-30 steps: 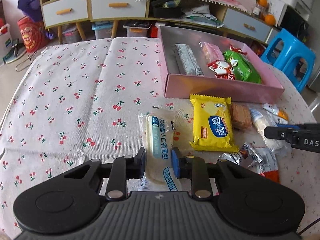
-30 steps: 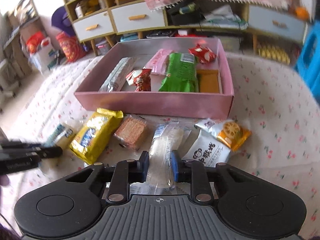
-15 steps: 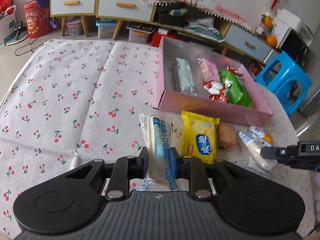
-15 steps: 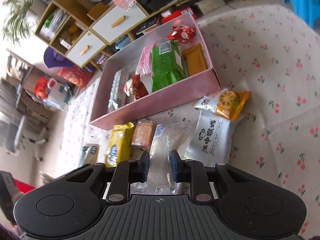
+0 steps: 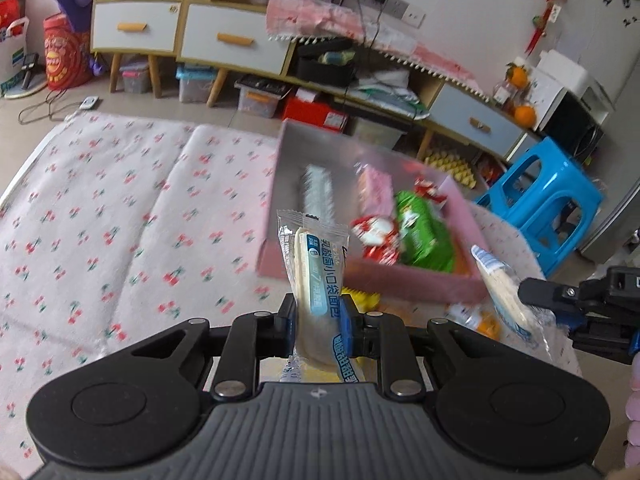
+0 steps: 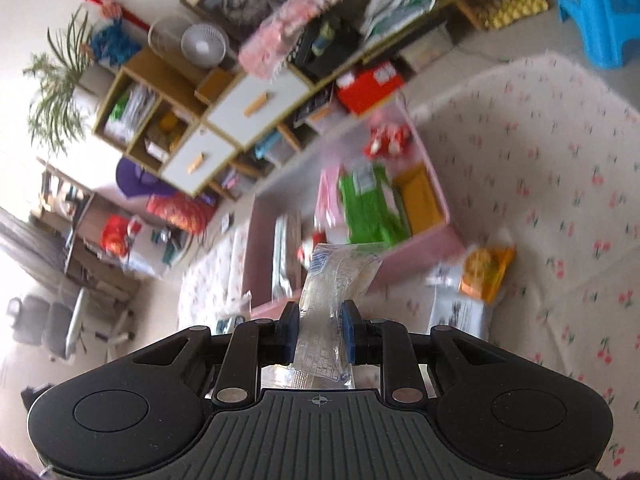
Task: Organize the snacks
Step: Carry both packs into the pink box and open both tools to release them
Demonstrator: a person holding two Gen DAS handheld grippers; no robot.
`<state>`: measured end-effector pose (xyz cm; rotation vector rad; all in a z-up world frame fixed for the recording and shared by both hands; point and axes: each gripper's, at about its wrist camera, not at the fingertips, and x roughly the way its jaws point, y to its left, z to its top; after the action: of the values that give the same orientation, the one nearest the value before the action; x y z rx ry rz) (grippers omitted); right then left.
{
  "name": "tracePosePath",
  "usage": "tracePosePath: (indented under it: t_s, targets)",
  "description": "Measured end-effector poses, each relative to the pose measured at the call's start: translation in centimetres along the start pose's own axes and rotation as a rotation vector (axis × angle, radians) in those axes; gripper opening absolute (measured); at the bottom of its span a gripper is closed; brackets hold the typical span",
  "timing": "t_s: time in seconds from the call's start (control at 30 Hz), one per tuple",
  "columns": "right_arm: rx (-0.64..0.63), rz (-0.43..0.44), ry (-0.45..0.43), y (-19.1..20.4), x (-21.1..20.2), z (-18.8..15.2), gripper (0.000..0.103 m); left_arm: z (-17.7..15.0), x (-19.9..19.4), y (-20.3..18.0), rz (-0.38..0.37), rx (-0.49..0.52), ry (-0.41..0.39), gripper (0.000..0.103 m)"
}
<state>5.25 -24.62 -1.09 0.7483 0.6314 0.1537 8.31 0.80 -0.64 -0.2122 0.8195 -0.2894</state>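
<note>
My left gripper (image 5: 318,316) is shut on a clear bread packet with blue print (image 5: 316,264) and holds it in the air above the cloth, near the front left corner of the pink box (image 5: 416,280). My right gripper (image 6: 320,328) is shut on a second clear bread packet (image 6: 332,292), also lifted, in front of the pink box (image 6: 416,256). The right gripper (image 5: 568,300) with its packet (image 5: 500,288) shows at the right of the left wrist view. The box holds a silver bar, a pink pack, red packs, a green pack (image 6: 368,208) and an orange pack.
An orange snack pack (image 6: 484,268) and a white pack (image 6: 456,312) lie on the cherry-print cloth (image 5: 100,220) in front of the box. A yellow pack (image 5: 360,300) peeks out behind my left fingers. A blue stool (image 5: 548,204) stands right of the table. Cabinets line the far wall.
Both grippers have lifted their packets off the cloth and risen toward the box. The right wrist view has tilted. Both stay shut.
</note>
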Motion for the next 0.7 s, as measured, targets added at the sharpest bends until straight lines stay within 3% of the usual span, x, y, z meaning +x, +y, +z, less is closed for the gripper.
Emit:
tracePosePath:
  t_s: [0.2,0.47,0.7]
  targets:
    - [-0.050,-0.062,-0.081,0.0,0.9,2.6,0.022,1.9,1.9,-2.3,-0.015,0.052,-0.030,0.019]
    - [-0.121,-0.101,-0.101,-1.0,3.4,5.7,0.022,5.3,5.3,-3.8,0.008,0.103,-0.019,0.019]
    - [-0.188,-0.085,-0.083,-2.1,5.6,6.0,0.022,6.5,9.2,-3.7,0.045,0.107,0.015,0.019]
